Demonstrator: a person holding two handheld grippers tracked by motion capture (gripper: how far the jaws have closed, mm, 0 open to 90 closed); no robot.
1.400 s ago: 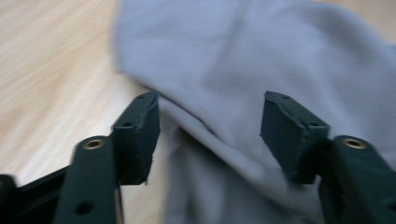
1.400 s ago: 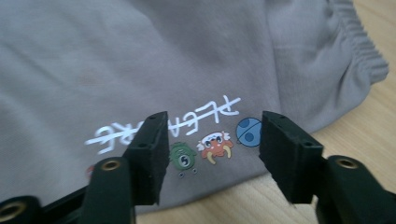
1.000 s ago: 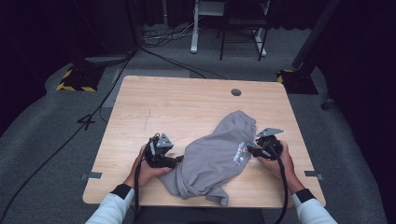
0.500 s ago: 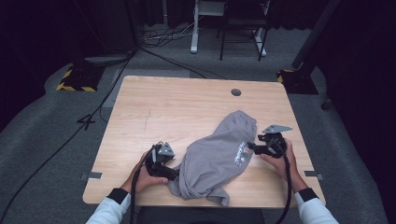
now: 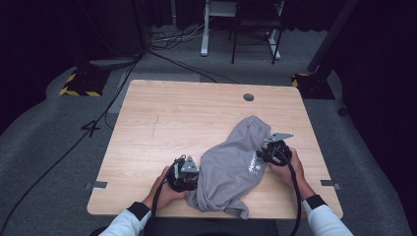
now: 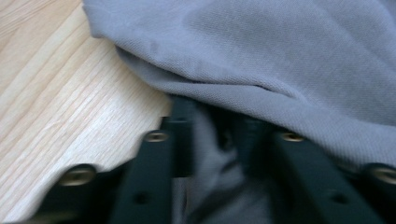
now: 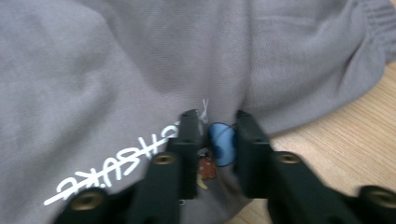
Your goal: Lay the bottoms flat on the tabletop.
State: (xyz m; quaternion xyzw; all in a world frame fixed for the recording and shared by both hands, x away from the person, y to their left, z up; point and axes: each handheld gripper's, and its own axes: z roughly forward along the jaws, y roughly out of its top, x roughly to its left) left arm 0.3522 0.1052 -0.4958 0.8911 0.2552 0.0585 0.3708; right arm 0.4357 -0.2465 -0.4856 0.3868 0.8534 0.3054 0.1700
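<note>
While crumpled on table, grey garment (image 5: 231,164) sits btwn both hand-held grippers.

**Grey garment, black jaws, pale wood**

A plain grey knitted cotton garment (image 5: 231,162) bears slanted white lettering (image 7: 116,163) and a small blue and orange-brown print (image 7: 219,144). The two-jaw black plastic grippers (image 7: 212,130) carry brass-coloured screws. The light wooden table (image 5: 162,118) shows fine straight grain; yellow-and-black stripes mark a floor block (image 5: 74,86).

Matt grey knit cloth garment (image 5: 235,164), smooth pale wood table (image 5: 187,118)
</note>
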